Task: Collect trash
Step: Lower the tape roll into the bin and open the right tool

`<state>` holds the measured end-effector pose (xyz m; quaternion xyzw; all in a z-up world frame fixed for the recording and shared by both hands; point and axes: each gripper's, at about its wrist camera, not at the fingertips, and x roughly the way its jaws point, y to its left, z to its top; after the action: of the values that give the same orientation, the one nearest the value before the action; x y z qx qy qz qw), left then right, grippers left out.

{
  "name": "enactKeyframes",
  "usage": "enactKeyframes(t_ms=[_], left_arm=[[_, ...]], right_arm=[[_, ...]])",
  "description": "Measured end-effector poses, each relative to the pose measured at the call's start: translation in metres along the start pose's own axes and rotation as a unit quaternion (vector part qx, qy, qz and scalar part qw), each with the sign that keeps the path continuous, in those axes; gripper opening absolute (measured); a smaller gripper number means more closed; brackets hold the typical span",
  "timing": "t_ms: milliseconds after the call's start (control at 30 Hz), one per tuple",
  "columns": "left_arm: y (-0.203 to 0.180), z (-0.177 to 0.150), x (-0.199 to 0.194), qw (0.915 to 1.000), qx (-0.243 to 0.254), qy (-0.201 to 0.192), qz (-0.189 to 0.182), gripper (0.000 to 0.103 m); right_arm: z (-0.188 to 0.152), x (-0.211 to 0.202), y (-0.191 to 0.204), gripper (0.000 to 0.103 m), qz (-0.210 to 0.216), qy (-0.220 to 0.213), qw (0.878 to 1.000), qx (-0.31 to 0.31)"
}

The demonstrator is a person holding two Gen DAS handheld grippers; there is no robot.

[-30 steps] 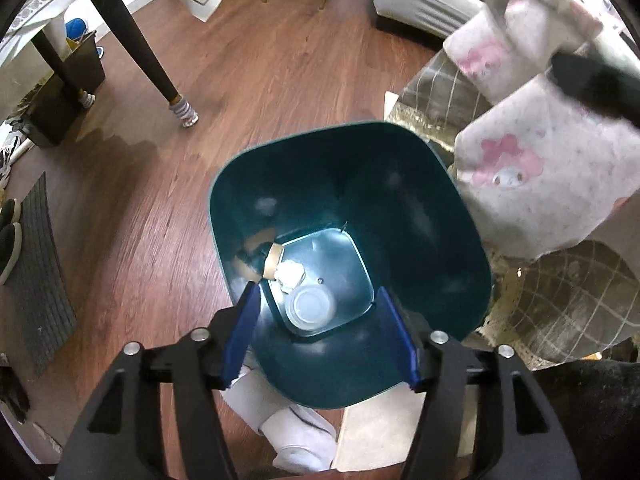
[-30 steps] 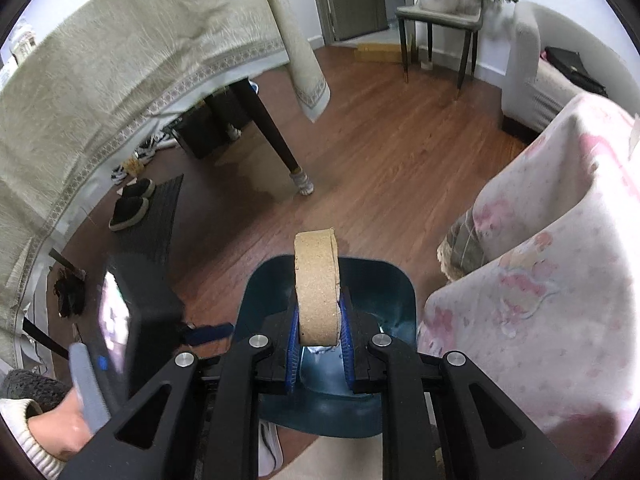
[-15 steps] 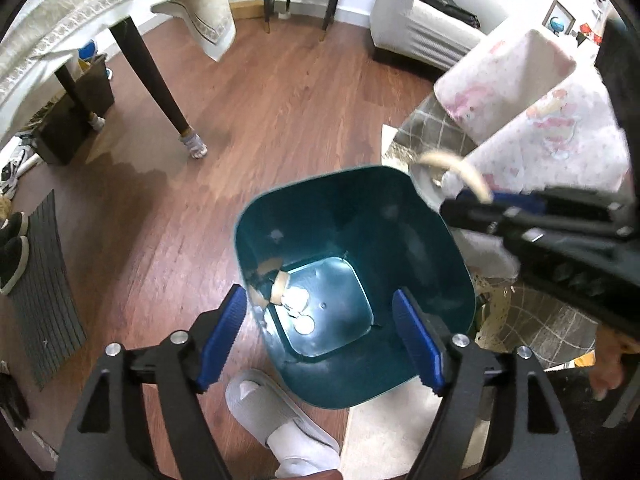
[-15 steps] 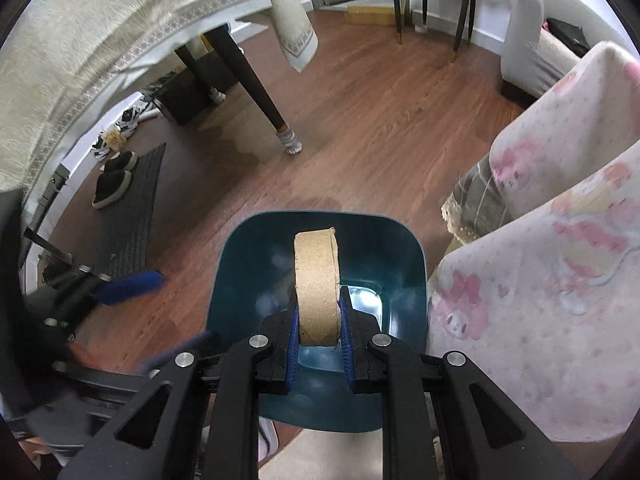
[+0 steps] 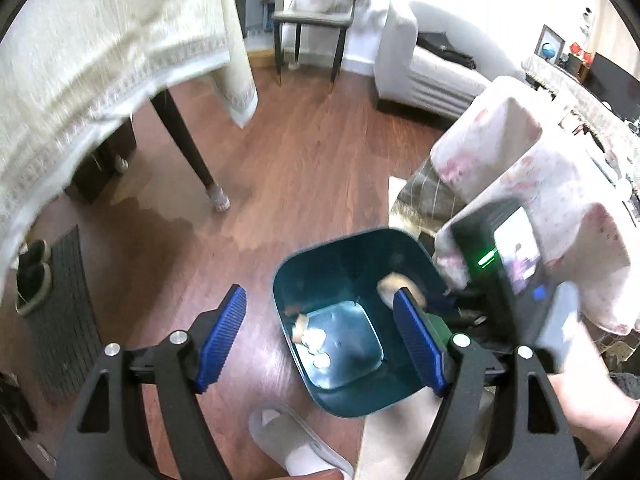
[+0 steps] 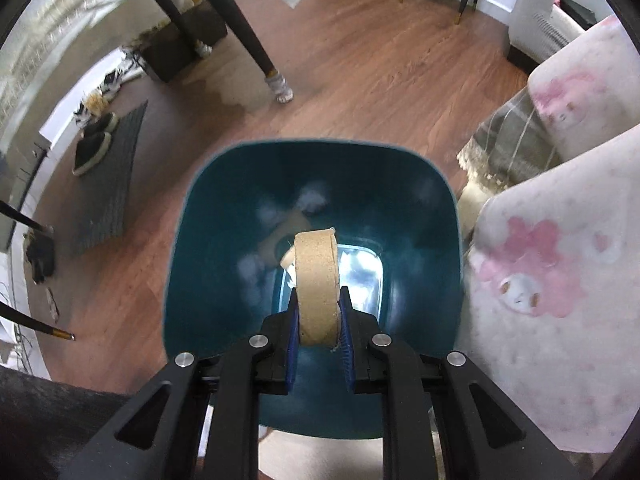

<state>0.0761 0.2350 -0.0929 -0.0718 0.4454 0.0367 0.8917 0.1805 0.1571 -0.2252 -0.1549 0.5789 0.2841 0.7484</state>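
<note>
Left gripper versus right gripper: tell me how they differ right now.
The left gripper has its jaws wide apart and empty; the right gripper has its jaws shut on a tan cardboard ring. The left gripper sits off the teal bin's near-left rim, while the right gripper is centred over its opening. Both have blue pads.

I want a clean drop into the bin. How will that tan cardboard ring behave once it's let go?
The tan cardboard ring, pinched flat-sided in the right tongs, keeps its shape, so probably stiff and light. Being round, it may roll or bounce inside the dark teal plastic bin, whose tall walls should contain it.
</note>
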Motion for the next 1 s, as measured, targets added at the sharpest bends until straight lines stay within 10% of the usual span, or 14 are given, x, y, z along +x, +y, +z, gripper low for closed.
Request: enactKeyframes(t_ms=[400, 1000], left_arm=[[-0.010, 0.030, -0.058, 0.9969, 0.012, -0.077, -0.014, 0.049], [-0.038, 0.044, -0.125, 0.9875, 0.040, -0.151, -0.018, 0.050]], right_arm=[[-0.010, 0.032, 0.003, 0.018, -0.015, 0.038, 0.999, -0.017], [-0.009, -0.001, 0.003, 0.044, -0.018, -0.002, 0.999, -0.037]])
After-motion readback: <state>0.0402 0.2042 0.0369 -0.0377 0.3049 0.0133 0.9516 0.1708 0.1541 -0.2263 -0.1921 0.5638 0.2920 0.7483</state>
